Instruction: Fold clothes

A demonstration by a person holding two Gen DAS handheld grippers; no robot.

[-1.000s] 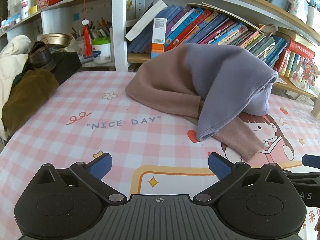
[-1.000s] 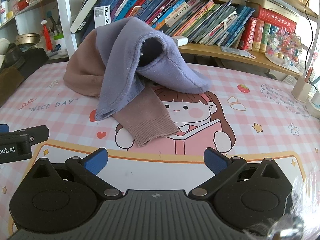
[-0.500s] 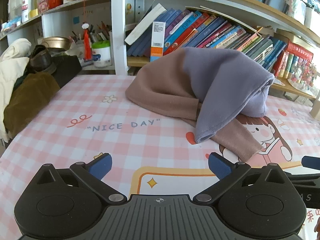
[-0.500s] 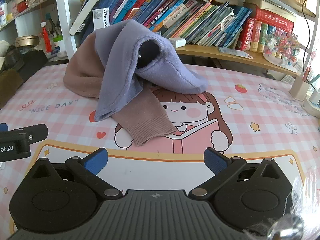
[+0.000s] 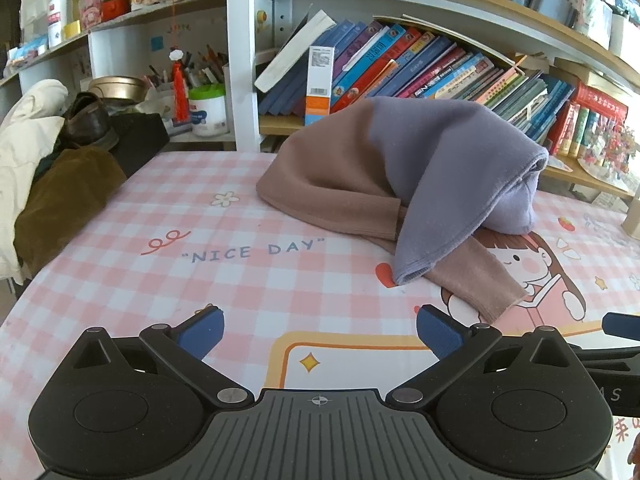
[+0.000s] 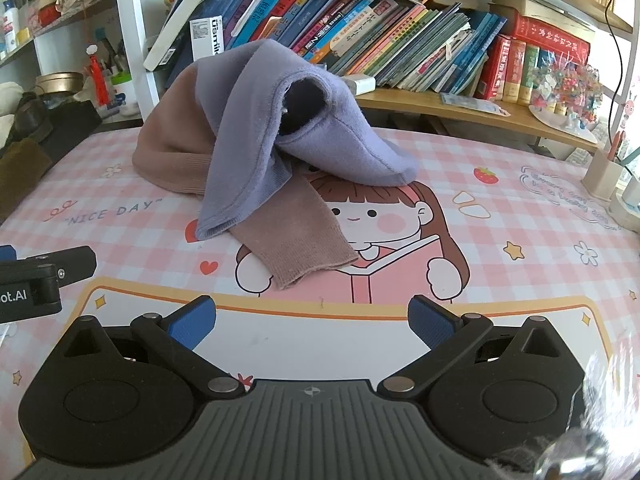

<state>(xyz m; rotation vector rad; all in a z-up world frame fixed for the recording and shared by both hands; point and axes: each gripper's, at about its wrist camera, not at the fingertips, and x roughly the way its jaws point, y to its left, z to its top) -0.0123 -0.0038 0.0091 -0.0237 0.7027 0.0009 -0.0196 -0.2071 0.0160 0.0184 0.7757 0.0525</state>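
Sweater [image 5: 404,184], brown and lavender, sits heaped on the pink checked tablecloth [image 5: 240,280]. Left gripper [image 5: 318,334] and right gripper [image 6: 311,322] hover short of it, both spread wide, holding nothing.

- The garment [image 5: 400,176] on the table is two-toned: dusty brown-pink on one part and muted lavender-purple on the other, both plain, with a ribbed cuff on the brown sleeve [image 6: 304,248].
- The tablecloth [image 5: 200,240] is pink-and-white check, printed with a cartoon girl [image 6: 380,216] with brown hair and pink cheeks, a pink open book, blue "NICE DAY" lettering [image 5: 256,250], a red strawberry [image 6: 485,174], yellow stars and an orange-edged white panel.
- The left gripper [image 5: 318,330] is black with blue finger pads [image 5: 202,330].
- The right gripper [image 6: 312,322] is black with the same blue pads [image 6: 430,322].
- The books [image 6: 360,28] show blue, red, pink and green spines.
- The heaped cloth [image 5: 64,196] at the table's edge is olive brown, beside a cream one.
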